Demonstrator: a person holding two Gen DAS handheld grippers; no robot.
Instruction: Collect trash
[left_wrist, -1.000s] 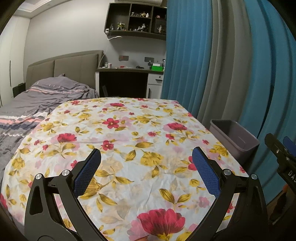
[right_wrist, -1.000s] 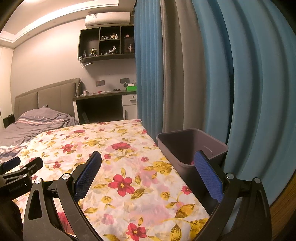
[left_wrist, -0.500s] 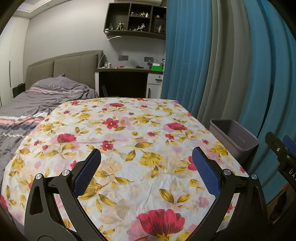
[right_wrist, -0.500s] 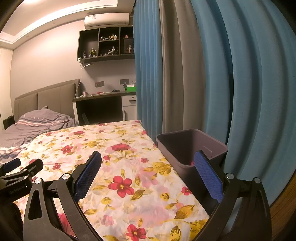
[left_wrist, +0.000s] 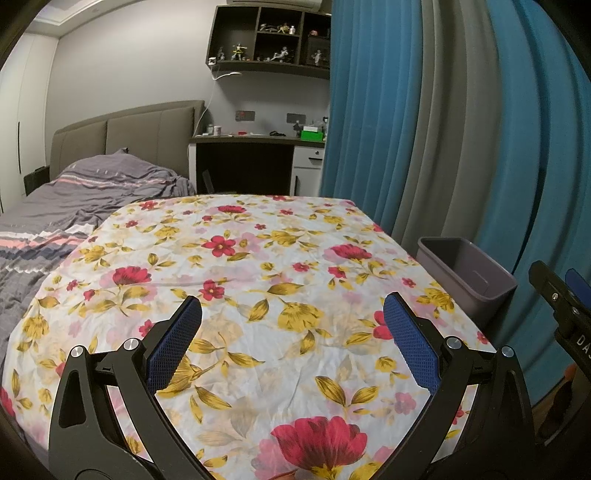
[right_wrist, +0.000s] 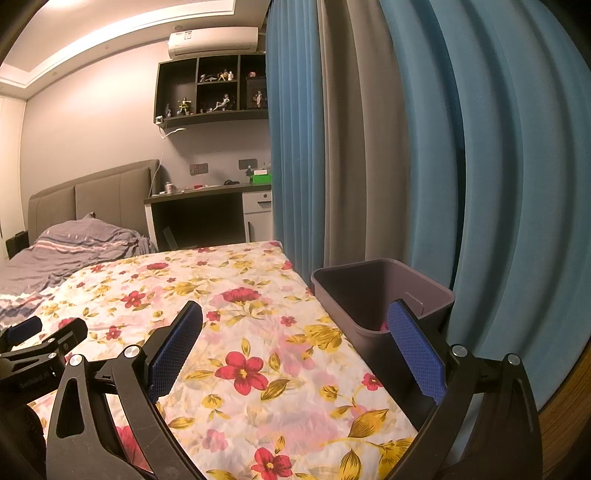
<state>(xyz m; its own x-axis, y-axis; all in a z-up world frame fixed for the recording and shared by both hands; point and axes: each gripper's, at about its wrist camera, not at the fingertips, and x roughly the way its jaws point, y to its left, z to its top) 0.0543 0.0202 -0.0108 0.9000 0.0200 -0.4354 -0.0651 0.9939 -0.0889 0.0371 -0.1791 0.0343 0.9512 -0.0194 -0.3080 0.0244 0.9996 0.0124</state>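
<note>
A grey plastic bin (left_wrist: 469, 273) stands at the right edge of the floral-covered table (left_wrist: 258, 258), against the curtain; it also shows in the right wrist view (right_wrist: 373, 295), with something pink at its bottom (right_wrist: 384, 325). My left gripper (left_wrist: 291, 343) is open and empty above the near part of the cloth. My right gripper (right_wrist: 295, 347) is open and empty, its right finger in front of the bin's near corner. I see no loose trash on the cloth.
Blue and grey curtains (left_wrist: 443, 129) hang close behind the bin. A bed with grey bedding (left_wrist: 74, 206) lies to the left. A desk (left_wrist: 255, 162) and wall shelves (left_wrist: 269, 40) stand at the back. The other gripper shows at each view's edge (right_wrist: 33, 354).
Almost nothing: both grippers stay open and nearly still, with only a very slight drift of the right wrist view.
</note>
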